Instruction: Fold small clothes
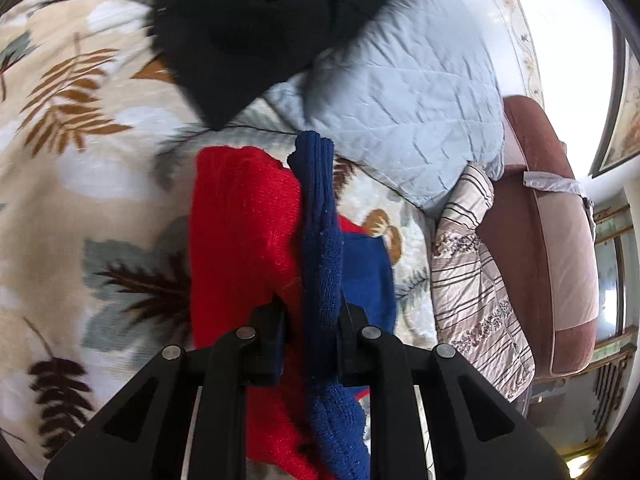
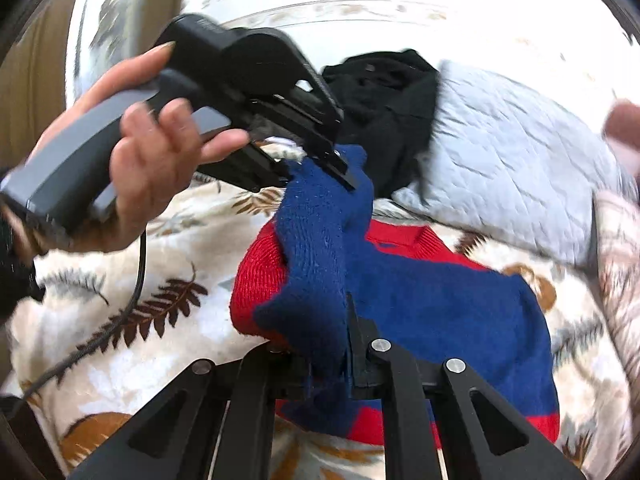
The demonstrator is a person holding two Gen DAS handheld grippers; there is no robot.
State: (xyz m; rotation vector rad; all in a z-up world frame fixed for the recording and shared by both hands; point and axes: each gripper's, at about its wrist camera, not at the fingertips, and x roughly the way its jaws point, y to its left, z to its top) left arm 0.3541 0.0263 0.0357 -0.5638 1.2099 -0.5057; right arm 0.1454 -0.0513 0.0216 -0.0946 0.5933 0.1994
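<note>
Red and navy knit, the small sweater (image 2: 440, 300) lies on the leaf-print bedspread (image 1: 80, 184), its blue sleeve lifted off it in a ridge. Both grippers pinch that sleeve: the left gripper (image 1: 312, 344) has its fingers narrowed on the blue fold, and the right gripper (image 2: 320, 364) grips the same strip nearer its camera. A hand (image 2: 140, 168) holds the left tool. Beyond lie a black garment (image 1: 260, 28), a pale quilted blanket (image 1: 408, 92) and a striped pillow (image 1: 476, 280).
</note>
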